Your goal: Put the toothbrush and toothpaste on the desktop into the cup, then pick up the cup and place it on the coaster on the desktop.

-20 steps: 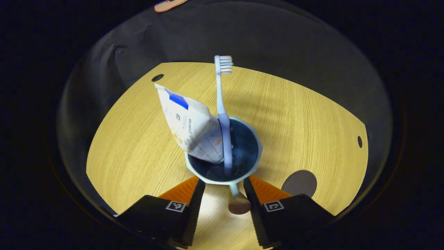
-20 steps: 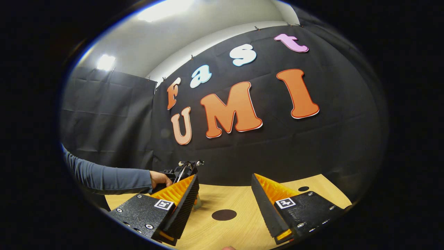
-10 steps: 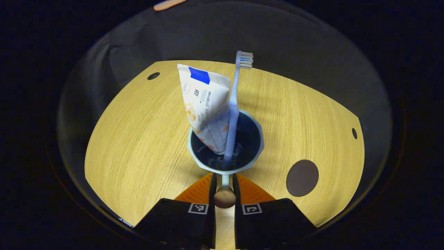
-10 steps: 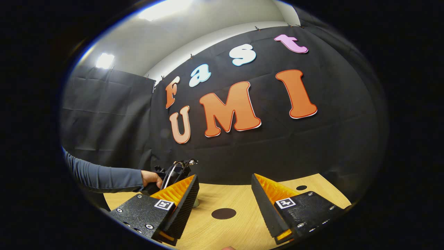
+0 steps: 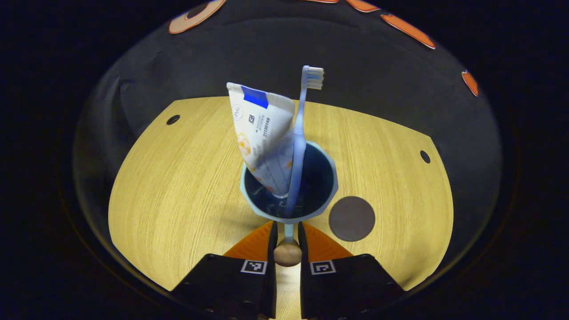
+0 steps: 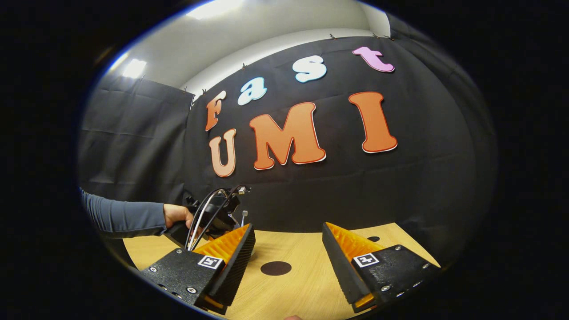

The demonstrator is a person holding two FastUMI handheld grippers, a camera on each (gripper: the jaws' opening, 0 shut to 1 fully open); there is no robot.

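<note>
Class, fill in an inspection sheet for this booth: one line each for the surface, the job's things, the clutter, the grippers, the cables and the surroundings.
Surface: wooden desktop with small dark holes.
Job's things: toothbrush and toothpaste stand in the cup; the coaster lies bare beside it.
Clutter: nothing seen.
Grippers: left gripper shut on the cup's handle; right gripper open, holding nothing.
Cables: looped wires on the left gripper, seen in the right gripper view.
Surroundings: black cloth wall; ceiling lights; a sleeve.
</note>
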